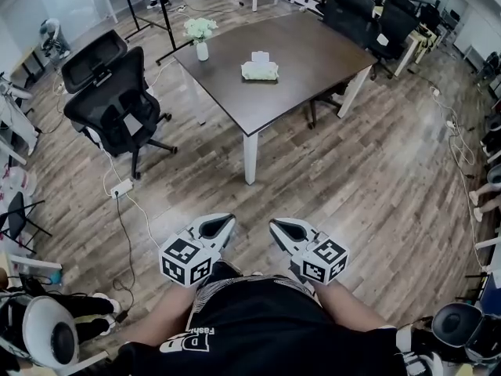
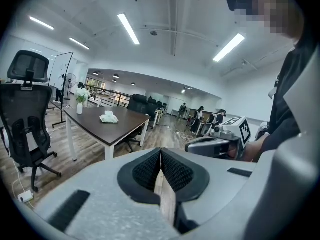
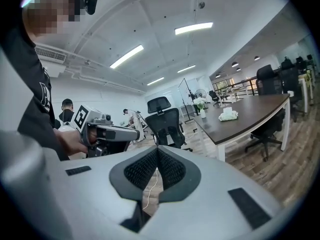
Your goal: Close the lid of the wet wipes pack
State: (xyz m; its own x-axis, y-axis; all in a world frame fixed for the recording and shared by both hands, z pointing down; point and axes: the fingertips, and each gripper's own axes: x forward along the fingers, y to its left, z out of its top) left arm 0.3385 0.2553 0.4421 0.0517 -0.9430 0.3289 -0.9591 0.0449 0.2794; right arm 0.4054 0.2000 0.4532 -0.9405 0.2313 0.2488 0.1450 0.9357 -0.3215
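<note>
The wet wipes pack (image 1: 260,70) lies near the middle of the dark table (image 1: 313,61), with a white flap standing up at its far side. It shows small in the left gripper view (image 2: 108,117) and in the right gripper view (image 3: 228,115). My left gripper (image 1: 225,222) and right gripper (image 1: 279,225) are held side by side close to the body, over the wooden floor and well short of the table. Both have their jaws shut with nothing between them. The left gripper's tips (image 2: 161,152) and the right gripper's tips (image 3: 157,151) point toward the table.
A white vase of flowers (image 1: 201,39) stands at the table's far left corner. A black office chair (image 1: 113,100) is on the left, with a power strip and cable (image 1: 121,188) on the floor beside it. More chairs (image 1: 352,10) line the table's far side.
</note>
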